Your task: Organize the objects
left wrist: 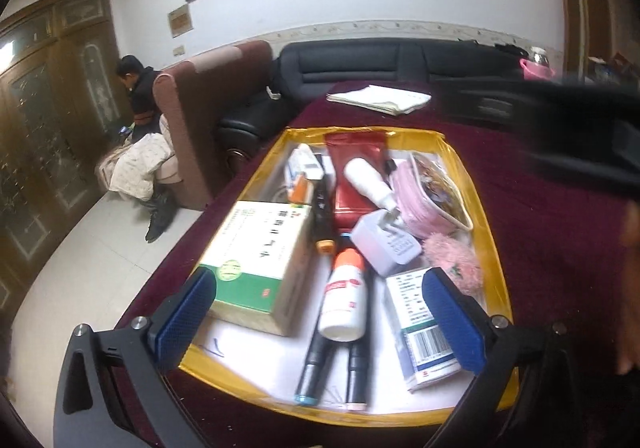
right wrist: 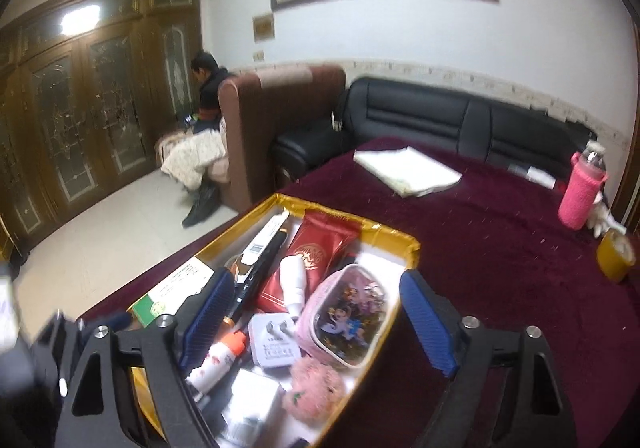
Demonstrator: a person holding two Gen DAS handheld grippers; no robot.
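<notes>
clutter fills the yellow tray (left wrist: pixel 486 215) on the maroon table: your left gripper (left wrist: pixel 320 322) and right gripper (right wrist: pixel 316 322) both hang wide, empty. white bottle (left wrist: pixel 342 298) looks light, slick, likely rolls; pinch its middle.

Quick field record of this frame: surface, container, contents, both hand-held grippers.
surface: dark red velvet tablecloth
container: shallow gold-rimmed tray
contents: green-and-white medicine box, white bottle with orange cap, red foil pouch, white plug adapter, pink clear pouch, pink fluffy ball, black markers
left hand-held gripper: open above tray, holding nothing
right hand-held gripper: open above tray, holding nothing
off tray: folded white cloth, pink-sleeved bottle
</notes>
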